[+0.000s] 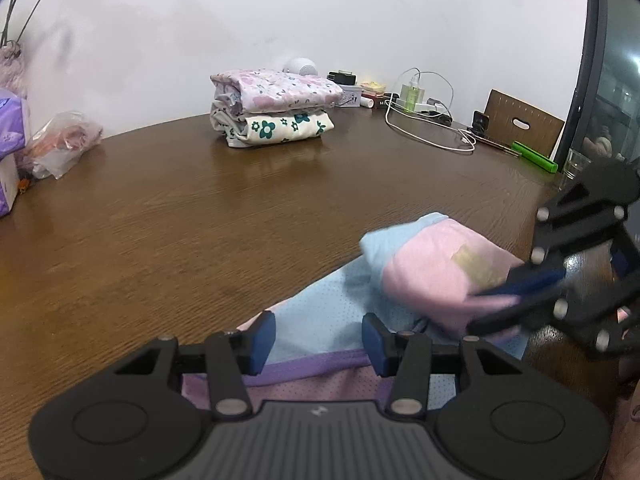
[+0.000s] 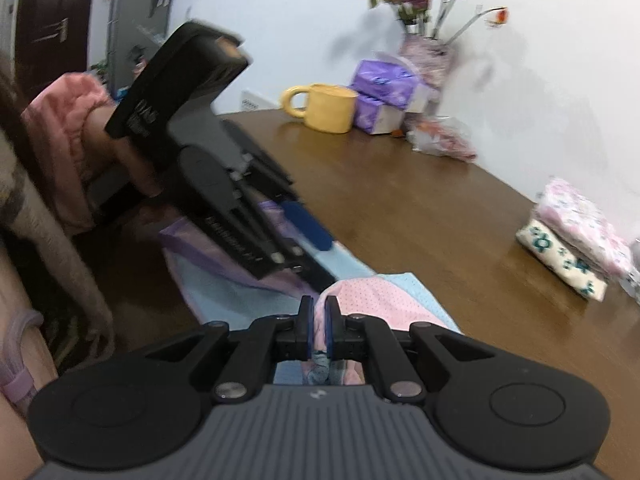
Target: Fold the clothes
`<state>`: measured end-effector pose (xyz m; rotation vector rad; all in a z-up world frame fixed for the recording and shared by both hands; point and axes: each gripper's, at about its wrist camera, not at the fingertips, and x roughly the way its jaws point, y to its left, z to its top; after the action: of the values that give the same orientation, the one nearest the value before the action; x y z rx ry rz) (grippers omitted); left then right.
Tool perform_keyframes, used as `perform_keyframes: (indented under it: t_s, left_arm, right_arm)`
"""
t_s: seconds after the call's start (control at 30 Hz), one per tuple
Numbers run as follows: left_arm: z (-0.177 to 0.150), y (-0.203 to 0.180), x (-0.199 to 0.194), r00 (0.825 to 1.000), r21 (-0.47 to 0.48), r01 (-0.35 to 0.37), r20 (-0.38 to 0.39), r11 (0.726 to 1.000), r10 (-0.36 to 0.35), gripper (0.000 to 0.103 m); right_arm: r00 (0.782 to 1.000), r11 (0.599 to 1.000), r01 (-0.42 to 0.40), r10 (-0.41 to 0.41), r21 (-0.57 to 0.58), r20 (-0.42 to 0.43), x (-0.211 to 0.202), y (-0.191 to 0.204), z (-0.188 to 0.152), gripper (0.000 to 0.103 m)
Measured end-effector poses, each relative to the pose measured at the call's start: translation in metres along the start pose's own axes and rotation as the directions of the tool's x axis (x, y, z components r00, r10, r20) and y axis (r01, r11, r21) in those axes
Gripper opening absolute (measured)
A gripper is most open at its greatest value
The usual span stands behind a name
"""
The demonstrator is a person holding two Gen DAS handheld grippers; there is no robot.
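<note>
Right tongs (image 2: pixel 319 328) pinch the pink-and-blue garment (image 1: pixel 432 272), lifting a flap to fold it. Left tongs (image 1: pixel 319 340) gape empty at six o'clock, over the hem on the tabletop (image 1: pixel 200 220).

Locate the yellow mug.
Right wrist view only: the mug stands at the table's far end, just left of the purple tissue packs.
</note>
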<state>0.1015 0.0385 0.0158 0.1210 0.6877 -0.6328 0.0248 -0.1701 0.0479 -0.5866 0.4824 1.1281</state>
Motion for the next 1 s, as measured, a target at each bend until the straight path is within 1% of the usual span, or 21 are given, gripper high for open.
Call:
perform_keyframes:
  t_s: [0.13,0.2,0.23,0.27,0.3,0.33,0.37,0.47,0.5,0.57,0.6,0.7,0.77,0.83,0.9,0.97,1.0]
  left_arm:
    - [0.0,0.001,0.0,1.0,-0.011,0.008,0.003,1.0,-0.008,0.047]
    - [0.001,0.005,-0.001,1.0,-0.031,0.018,0.008,0.999,-0.017,0.05]
    - [0.001,0.008,-0.002,1.0,-0.048,0.021,0.015,0.999,-0.021,0.051]
    - [0.001,0.011,-0.005,0.999,-0.065,0.021,0.026,0.998,-0.019,0.053]
    - [0.001,0.014,-0.008,0.999,-0.08,0.02,0.041,0.997,-0.017,0.054]
    - [0.002,0.017,-0.011,0.998,-0.094,0.02,0.058,0.995,-0.015,0.054]
    - [0.003,0.019,-0.015,0.997,-0.108,0.02,0.077,0.994,-0.011,0.055]
    - [0.008,0.02,-0.028,0.991,-0.128,0.011,0.136,0.992,0.006,0.055]
    - [0.011,0.015,-0.03,0.989,-0.111,0.016,0.146,0.994,0.0,0.055]
    - [0.015,0.005,-0.034,0.987,-0.071,0.028,0.162,0.997,-0.017,0.054]
    - [0.018,-0.005,-0.032,0.987,-0.036,0.046,0.157,0.998,-0.04,0.053]
    - [0.025,-0.036,-0.025,0.984,0.076,0.107,0.133,0.991,-0.116,0.053]
    - [0.029,-0.055,-0.018,0.981,0.145,0.146,0.107,0.979,-0.162,0.053]
    - [0.029,-0.07,-0.007,0.981,0.197,0.168,0.062,0.966,-0.183,0.053]
    - [0.027,-0.076,0.005,0.986,0.215,0.161,0.015,0.963,-0.168,0.052]
    - [0.024,-0.074,0.017,0.989,0.204,0.149,-0.022,0.967,-0.147,0.052]
    - [0.021,-0.072,0.021,0.988,0.189,0.152,-0.034,0.97,-0.148,0.052]
  right_arm:
    - [0.999,0.999,-0.026,0.026,0.019,-0.036,0.01,0.002,-0.004,0.006]
    - [0.998,0.998,-0.044,0.046,0.045,-0.04,0.009,0.001,-0.007,0.009]
    - [0.997,0.995,-0.064,0.066,0.08,-0.028,0.006,-0.003,-0.009,0.013]
    - [0.996,0.988,-0.089,0.091,0.125,-0.009,0.002,-0.009,-0.01,0.023]
    - [0.993,0.977,-0.115,0.114,0.18,0.017,-0.004,-0.016,-0.012,0.03]
    - [0.99,0.96,-0.137,0.128,0.244,0.051,-0.013,-0.026,-0.014,0.044]
    - [0.988,0.941,-0.145,0.125,0.304,0.085,-0.022,-0.035,-0.019,0.047]
    - [0.981,0.867,-0.152,0.074,0.475,0.18,-0.05,-0.063,-0.036,0.049]
    - [0.982,0.848,-0.131,0.038,0.514,0.187,-0.057,-0.068,-0.043,0.049]
    - [0.985,0.814,-0.061,-0.045,0.577,0.168,-0.067,-0.078,-0.058,0.049]
    - [0.985,0.794,-0.03,-0.078,0.607,0.151,-0.07,-0.082,-0.066,0.049]
    - [0.988,0.742,0.012,-0.111,0.67,0.105,-0.067,-0.087,-0.085,0.048]
    - [0.989,0.73,0.013,-0.11,0.684,0.098,-0.063,-0.086,-0.093,0.048]
    - [0.99,0.724,0.01,-0.104,0.689,0.095,-0.059,-0.084,-0.099,0.048]
    - [0.991,0.719,0.008,-0.098,0.695,0.09,-0.055,-0.083,-0.103,0.048]
    - [0.992,0.706,-0.004,-0.086,0.708,0.092,-0.051,-0.084,-0.107,0.048]
    - [0.992,0.699,-0.014,-0.079,0.715,0.096,-0.049,-0.084,-0.108,0.048]
